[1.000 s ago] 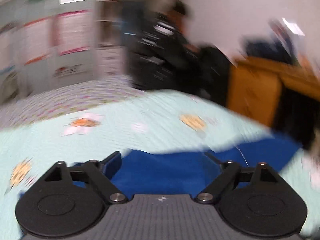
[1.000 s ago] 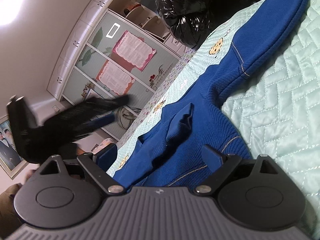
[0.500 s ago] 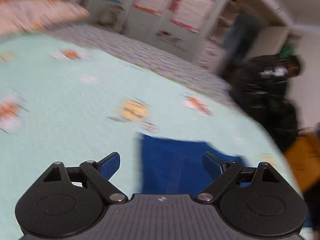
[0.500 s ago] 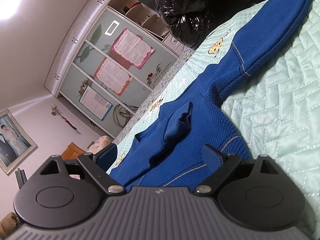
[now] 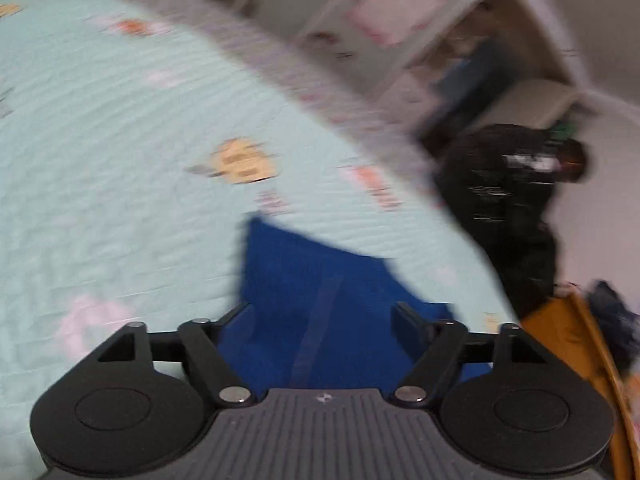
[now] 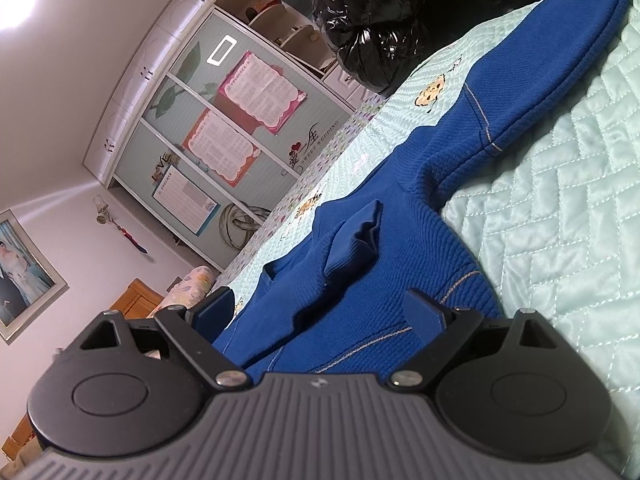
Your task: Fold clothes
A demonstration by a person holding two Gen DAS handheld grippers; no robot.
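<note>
Left gripper [image 5: 324, 318] swung over blue sweater [image 5: 320, 280] — jaws spread — right gripper [image 6: 320, 308] likewise

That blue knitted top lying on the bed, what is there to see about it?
The bright blue ribbed-knit sweater lies spread on the pale green quilted bedspread, not yet folded. It looks thick and soft, with pale contrast stitching along its seams. One sleeve stretches away toward the far edge of the bed; a cuffed part lies doubled over on the body, which is rumpled. The right gripper sits low over it with fingers apart, gripping nothing. The blurred left view shows a flat blue corner between open fingers.
</note>
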